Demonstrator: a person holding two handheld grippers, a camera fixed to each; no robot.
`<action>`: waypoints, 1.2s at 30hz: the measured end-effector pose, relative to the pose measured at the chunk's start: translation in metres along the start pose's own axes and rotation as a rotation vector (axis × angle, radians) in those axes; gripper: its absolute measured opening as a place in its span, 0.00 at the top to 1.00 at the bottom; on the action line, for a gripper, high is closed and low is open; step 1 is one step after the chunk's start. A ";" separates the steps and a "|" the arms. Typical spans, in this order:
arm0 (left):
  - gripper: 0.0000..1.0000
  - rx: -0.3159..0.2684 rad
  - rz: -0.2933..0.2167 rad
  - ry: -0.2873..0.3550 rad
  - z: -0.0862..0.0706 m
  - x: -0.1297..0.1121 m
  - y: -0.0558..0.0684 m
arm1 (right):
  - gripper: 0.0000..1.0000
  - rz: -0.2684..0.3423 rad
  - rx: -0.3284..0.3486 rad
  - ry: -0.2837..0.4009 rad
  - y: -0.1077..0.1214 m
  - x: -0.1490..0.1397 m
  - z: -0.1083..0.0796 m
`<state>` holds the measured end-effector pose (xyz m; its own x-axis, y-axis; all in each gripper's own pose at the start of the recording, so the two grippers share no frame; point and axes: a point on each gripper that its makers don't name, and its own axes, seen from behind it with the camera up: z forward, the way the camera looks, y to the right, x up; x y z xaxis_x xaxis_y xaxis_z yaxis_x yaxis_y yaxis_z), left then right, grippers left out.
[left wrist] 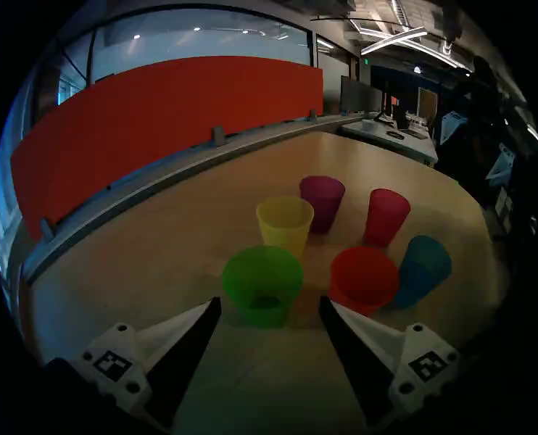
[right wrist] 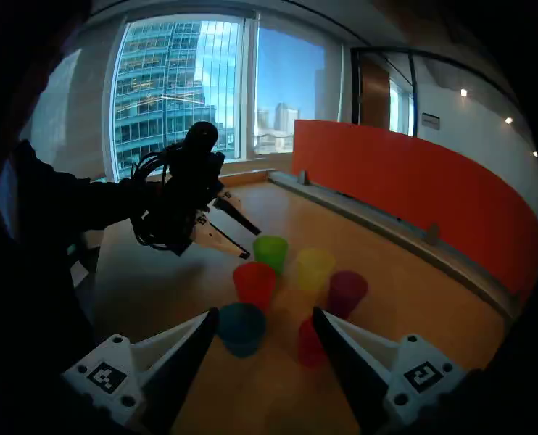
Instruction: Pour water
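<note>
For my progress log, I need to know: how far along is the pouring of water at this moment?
Done: nothing that I can see. The six cups stand upright on the table, and I cannot tell which of them holds water. In hand: nothing. The left claw is open before the green cup; the right claw is open facing the blue cup. Left: grasp a cup, tilt it, pour.

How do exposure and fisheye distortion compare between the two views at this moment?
Left gripper view: dim, the far right nearly black, though the green cup reads clearly; the orange divider bows into an arc. Right gripper view: bright windows backlight the left gripper, leaving it a silhouette.
</note>
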<state>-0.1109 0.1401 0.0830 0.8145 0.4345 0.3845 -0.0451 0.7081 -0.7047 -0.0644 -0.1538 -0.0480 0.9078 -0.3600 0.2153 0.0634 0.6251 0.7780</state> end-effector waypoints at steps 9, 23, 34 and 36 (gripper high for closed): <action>0.00 -0.013 -0.017 -0.028 0.022 -0.002 -0.007 | 0.00 0.001 0.006 -0.007 0.002 -0.004 0.004; 0.00 -0.008 -0.020 -0.037 0.045 0.001 -0.014 | 0.00 0.016 0.013 -0.011 0.007 -0.009 0.008; 0.09 -0.002 -0.029 -0.040 0.051 0.002 -0.017 | 0.00 0.019 0.014 -0.012 0.006 -0.011 0.008; 0.14 0.000 -0.027 -0.034 0.051 0.003 -0.017 | 0.00 0.021 0.015 -0.012 0.006 -0.011 0.008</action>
<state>-0.1371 0.1579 0.1263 0.7951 0.4340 0.4235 -0.0233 0.7197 -0.6939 -0.0771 -0.1516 -0.0411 0.9039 -0.3554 0.2382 0.0383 0.6217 0.7823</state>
